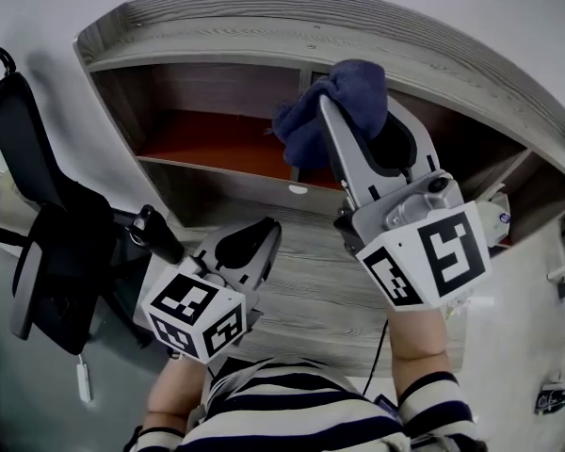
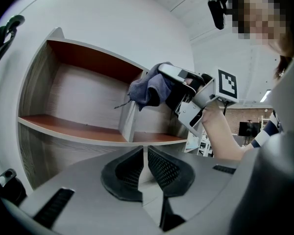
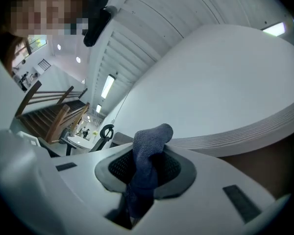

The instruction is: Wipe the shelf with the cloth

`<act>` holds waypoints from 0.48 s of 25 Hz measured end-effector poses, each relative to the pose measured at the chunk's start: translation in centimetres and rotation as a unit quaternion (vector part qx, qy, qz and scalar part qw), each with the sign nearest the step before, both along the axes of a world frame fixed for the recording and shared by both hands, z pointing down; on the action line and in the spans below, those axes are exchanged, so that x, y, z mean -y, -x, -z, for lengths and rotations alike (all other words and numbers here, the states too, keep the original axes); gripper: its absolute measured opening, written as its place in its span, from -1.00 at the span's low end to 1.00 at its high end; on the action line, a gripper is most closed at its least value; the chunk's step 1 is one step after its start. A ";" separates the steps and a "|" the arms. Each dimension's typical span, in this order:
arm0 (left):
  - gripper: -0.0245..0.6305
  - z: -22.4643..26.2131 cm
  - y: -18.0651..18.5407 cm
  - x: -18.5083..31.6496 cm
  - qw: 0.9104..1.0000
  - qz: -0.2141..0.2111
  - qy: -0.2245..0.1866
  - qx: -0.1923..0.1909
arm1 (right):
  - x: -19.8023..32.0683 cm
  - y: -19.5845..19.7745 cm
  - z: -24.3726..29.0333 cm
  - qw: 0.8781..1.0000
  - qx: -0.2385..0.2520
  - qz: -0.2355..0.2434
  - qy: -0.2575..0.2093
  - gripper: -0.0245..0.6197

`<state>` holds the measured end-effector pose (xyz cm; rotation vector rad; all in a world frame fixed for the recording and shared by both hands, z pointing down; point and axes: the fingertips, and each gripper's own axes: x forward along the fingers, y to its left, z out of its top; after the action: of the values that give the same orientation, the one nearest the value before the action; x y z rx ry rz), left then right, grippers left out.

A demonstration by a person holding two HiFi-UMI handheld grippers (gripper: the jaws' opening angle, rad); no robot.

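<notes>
A dark blue cloth (image 1: 334,106) is bunched at the tip of my right gripper (image 1: 353,125), which is shut on it and raised in front of the shelf's upper opening. The grey wooden shelf (image 1: 292,40) has a red-brown inner board (image 1: 207,139). In the right gripper view the cloth (image 3: 146,168) stands up between the jaws. The left gripper view shows the cloth (image 2: 148,89) held near the shelf's upright divider (image 2: 129,121). My left gripper (image 1: 254,252) hangs lower, in front of the shelf, shut with nothing in it; its pads (image 2: 159,168) almost touch.
A black office chair (image 1: 47,243) stands at the left, close to my left gripper. A white wall rises behind the shelf. A lower grey shelf surface (image 1: 311,290) lies under both grippers. Small white items (image 1: 494,219) sit at the right end.
</notes>
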<state>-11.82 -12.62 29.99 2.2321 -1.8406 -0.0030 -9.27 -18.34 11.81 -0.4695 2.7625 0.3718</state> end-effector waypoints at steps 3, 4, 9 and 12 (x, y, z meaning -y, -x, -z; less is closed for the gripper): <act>-0.80 -0.2 -0.1 0.1 1.000 -0.005 0.001 -0.004 | 0.1 1.1 -0.3 1.000 -0.009 -0.010 -0.014 -0.62; -0.80 -0.3 -0.2 0.1 1.000 -0.007 0.001 -0.004 | 0.2 1.4 -0.4 1.000 -0.011 -0.013 -0.015 -0.62; -0.80 -0.6 -0.1 0.3 1.000 -0.011 0.003 -0.008 | 0.6 2.0 -1.6 0.999 -0.034 -0.020 -0.017 -0.62; -0.80 -0.8 0.0 0.3 1.000 -0.011 0.005 -0.012 | 0.8 2.2 -3.1 0.999 -0.049 -0.020 -0.008 -0.62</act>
<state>-11.78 -12.91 30.77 2.2350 -1.8001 -0.0152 -11.46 -19.14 14.89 -0.5176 2.8452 0.4365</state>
